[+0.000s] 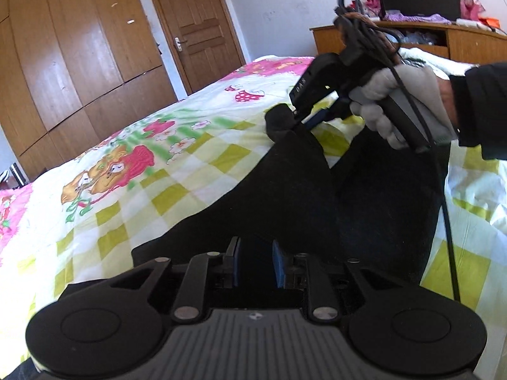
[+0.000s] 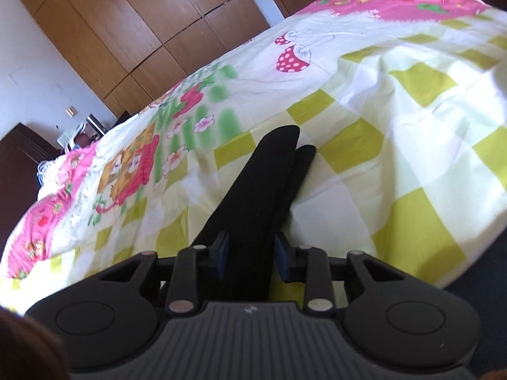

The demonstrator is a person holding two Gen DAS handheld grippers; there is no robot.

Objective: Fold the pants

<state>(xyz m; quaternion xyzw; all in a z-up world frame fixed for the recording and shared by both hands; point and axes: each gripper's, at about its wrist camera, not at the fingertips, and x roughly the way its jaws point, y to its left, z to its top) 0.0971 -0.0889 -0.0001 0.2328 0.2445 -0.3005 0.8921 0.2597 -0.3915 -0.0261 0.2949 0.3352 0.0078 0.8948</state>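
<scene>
The black pants [image 1: 317,196] lay on the flowered bedspread [image 1: 133,171], legs stretched away from you. Your right gripper [image 2: 250,250] pinched one leg, seemingly to carry it over the other, and your left gripper [image 1: 255,261] sat over the dark cloth, its pads apart; any grip there was unclear.

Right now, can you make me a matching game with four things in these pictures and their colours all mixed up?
Things:
1. pants
2. bed cover
3. glove
4. door

Colours:
A. brown wood
B. black
C. light grey
D. yellow-green checks with pink cartoon pictures

Right pairs: 1-B, 2-D, 3-C, 4-A.
</scene>
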